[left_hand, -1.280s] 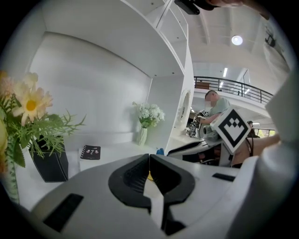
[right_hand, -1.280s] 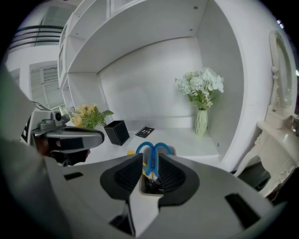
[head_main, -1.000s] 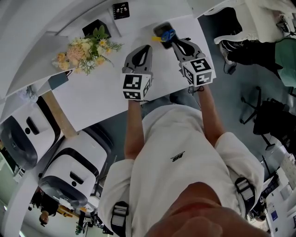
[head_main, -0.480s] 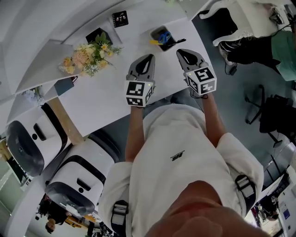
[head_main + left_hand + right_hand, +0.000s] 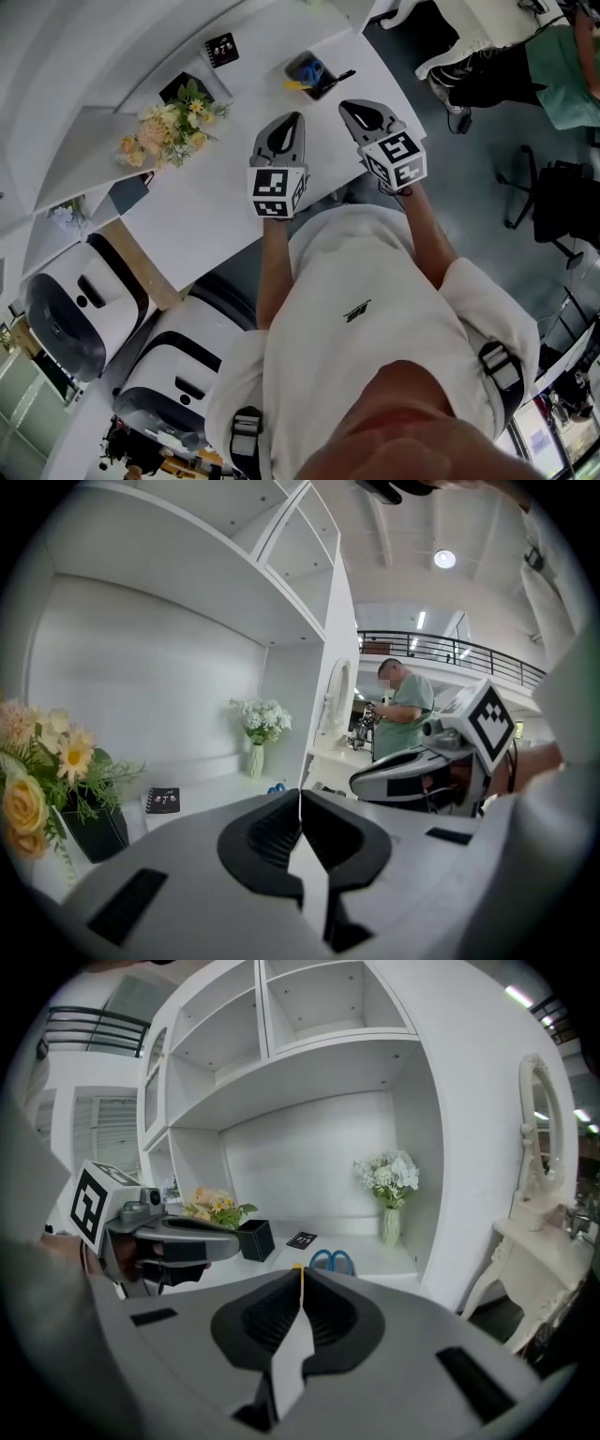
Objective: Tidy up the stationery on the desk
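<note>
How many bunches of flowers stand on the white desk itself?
2. Yellow-and-pink flowers in a black square pot at the left; white flowers in a pale vase at the back right, outside the head view. Others may be hidden.

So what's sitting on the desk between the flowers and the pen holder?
A small black notebook, set back toward the wall; otherwise bare desk between flowers and pen holder. The head view shows it best.

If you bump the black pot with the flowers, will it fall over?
Maybe. The flowers spread wider than the black pot, so it looks top-heavy. Its square base probably won't roll.
</note>
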`<action>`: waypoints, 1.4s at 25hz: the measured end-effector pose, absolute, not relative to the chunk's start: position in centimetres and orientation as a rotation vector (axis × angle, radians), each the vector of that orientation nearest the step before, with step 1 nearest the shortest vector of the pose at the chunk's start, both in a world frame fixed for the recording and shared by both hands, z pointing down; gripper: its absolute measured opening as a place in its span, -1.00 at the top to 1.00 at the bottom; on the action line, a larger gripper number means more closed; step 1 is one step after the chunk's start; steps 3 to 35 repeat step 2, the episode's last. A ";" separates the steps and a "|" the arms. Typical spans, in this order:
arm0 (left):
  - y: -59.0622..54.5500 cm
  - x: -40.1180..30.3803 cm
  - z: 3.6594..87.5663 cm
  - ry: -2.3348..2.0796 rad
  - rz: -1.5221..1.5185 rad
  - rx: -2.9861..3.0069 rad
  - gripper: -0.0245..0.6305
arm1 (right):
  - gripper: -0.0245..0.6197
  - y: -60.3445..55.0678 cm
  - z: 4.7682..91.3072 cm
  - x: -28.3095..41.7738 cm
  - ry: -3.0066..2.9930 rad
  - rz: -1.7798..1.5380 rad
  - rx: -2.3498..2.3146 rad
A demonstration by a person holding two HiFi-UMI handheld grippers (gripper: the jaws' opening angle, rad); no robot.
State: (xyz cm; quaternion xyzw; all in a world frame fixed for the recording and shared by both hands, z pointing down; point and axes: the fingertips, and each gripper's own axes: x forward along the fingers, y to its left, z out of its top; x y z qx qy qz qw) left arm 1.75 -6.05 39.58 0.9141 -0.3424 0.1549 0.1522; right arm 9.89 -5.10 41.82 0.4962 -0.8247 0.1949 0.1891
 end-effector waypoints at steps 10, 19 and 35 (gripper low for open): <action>-5.9 1.9 39.4 -0.974 0.444 2.630 0.93 | 0.92 -4.8 41.6 9.8 -2.320 0.548 1.398; -5.9 1.9 39.4 -0.974 0.444 2.630 0.93 | 0.92 -4.8 41.6 9.8 -2.320 0.548 1.398; -5.9 1.9 39.4 -0.974 0.444 2.630 0.93 | 0.92 -4.8 41.6 9.8 -2.320 0.548 1.398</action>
